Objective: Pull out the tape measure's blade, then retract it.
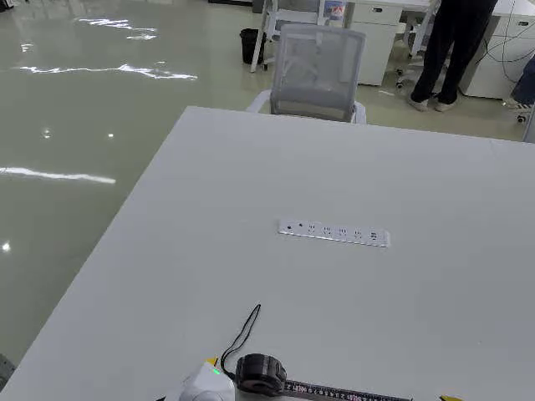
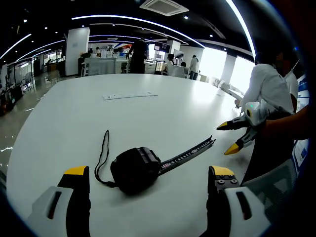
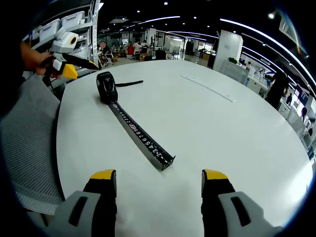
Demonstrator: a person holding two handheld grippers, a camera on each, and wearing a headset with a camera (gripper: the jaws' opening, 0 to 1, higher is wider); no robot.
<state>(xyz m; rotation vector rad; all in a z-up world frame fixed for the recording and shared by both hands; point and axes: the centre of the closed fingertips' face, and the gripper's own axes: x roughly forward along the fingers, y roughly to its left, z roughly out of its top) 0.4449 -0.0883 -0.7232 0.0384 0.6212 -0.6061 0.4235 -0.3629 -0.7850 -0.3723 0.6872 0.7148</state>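
The black tape measure case (image 1: pixel 260 373) lies on the white table (image 1: pixel 351 167) near its front edge, wrist strap (image 1: pixel 242 330) trailing away. Its blade (image 1: pixel 347 393) is pulled out flat to the right. My left gripper (image 1: pixel 207 383) sits just left of the case. In the left gripper view it (image 2: pixel 149 171) is open, its jaws straddling the case (image 2: pixel 134 169) without touching. My right gripper (image 3: pixel 159 174) is open just short of the blade's end hook (image 3: pixel 165 162). The blade (image 3: pixel 138 136) runs back to the case (image 3: pixel 106 85).
A white power strip (image 1: pixel 334 233) lies mid-table. A grey mesh chair (image 1: pixel 316 73) stands at the far edge, with a person (image 1: pixel 451 50) and desks beyond. The glossy floor lies to the left.
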